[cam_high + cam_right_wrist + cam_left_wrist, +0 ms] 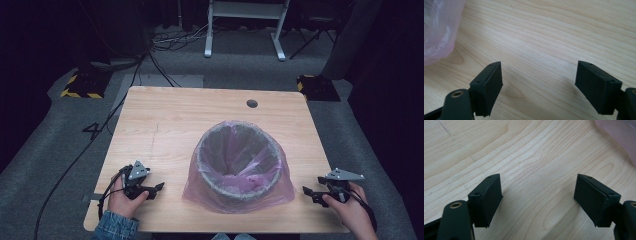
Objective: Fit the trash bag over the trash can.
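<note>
Claws are resting low on the tabletop (165, 115) at either side of a grey wastebasket (239, 159) lined with a pink plastic bag (280, 192), the left claw (156, 189) lying near the front left corner and the right claw (308, 192) near the front right corner, each gripped in a person's hand. Both are standing with jaws spread wide and nothing between them; the left gripper view is showing the left claw (537, 191) apart over bare wood with a corner of the pink bag (621, 135) at its upper right, while the right gripper view is showing the right claw (539, 75) likewise apart, with the bag (439, 27) bulging in at its upper left. The wastebasket is sitting right of the middle, closer to the front edge than the back, with the bag's mouth folded over the rim and its loose skirt pooling on the wood around the base. Neither claw is touching the bag, so the work appears to be at its opening step, the approach. Judging from the layout, the next move is calling for both claws to be closing in from the sides and pinching the thin film at the rim or skirt, taking care not to be snagging or tearing it, nor tipping the light basket.
</note>
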Demonstrator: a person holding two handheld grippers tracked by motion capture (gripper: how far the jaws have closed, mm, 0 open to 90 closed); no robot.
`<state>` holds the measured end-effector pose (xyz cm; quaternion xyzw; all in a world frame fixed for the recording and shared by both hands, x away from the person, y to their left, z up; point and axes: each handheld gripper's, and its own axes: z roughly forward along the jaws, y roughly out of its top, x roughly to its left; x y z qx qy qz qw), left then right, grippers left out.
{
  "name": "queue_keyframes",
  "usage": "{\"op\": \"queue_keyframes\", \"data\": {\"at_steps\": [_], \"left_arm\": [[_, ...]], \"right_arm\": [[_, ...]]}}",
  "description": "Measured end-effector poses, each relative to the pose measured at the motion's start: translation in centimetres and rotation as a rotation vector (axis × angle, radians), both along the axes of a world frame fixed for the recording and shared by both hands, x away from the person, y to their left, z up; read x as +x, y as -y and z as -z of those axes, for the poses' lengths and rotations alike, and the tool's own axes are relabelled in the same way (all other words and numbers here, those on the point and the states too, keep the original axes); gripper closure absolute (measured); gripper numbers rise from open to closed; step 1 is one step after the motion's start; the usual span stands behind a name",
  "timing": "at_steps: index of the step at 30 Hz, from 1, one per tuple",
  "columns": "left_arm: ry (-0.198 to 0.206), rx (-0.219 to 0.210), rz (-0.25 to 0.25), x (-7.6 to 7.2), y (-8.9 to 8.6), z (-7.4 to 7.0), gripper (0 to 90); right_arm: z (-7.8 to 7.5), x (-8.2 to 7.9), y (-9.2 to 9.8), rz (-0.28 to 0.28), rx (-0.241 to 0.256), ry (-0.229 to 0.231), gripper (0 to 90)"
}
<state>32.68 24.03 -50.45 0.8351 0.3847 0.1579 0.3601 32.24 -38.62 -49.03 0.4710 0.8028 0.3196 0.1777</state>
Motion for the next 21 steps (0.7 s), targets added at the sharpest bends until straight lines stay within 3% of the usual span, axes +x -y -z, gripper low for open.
{"op": "queue_keyframes", "data": {"at_steps": [8, 11, 21], "left_arm": [[0.001, -0.002, -0.002, 0.0, 0.1, 0.0, 22.0], [0.001, -0.002, -0.002, 0.0, 0.1, 0.0, 21.8], [-0.003, 0.001, 0.006, 0.3, 0.0, 0.0, 20.7]], "right_arm": [[0.9, -0.4, -0.5, 0.02, 0.008, 0.045, 19.3], [1.4, -0.5, -0.6, 0.039, 0.023, 0.083, 17.1], [1.4, -0.2, -0.6, 0.041, 0.019, 0.081, 14.8]]}}
